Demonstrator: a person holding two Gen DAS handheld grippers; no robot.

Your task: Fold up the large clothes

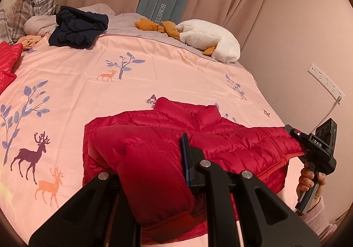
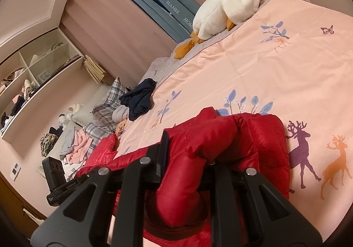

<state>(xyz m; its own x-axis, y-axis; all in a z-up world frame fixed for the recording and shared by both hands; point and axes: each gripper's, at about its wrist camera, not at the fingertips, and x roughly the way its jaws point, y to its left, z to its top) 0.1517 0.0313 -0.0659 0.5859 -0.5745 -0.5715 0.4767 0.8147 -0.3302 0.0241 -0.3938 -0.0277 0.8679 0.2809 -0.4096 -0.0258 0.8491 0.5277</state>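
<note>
Mid-fold: the left gripper (image 1: 152, 158) and right gripper (image 2: 189, 154) each clamp a bunched corner of the puffy red quilted down jacket (image 1: 220, 136) at its hem, lifted off the pink deer-printed cotton bedspread (image 1: 154, 75). Beyond the fingers the jacket lies flat, collar farthest away. Likely next: carry the slippery, springy hem forward toward the collar.
</note>
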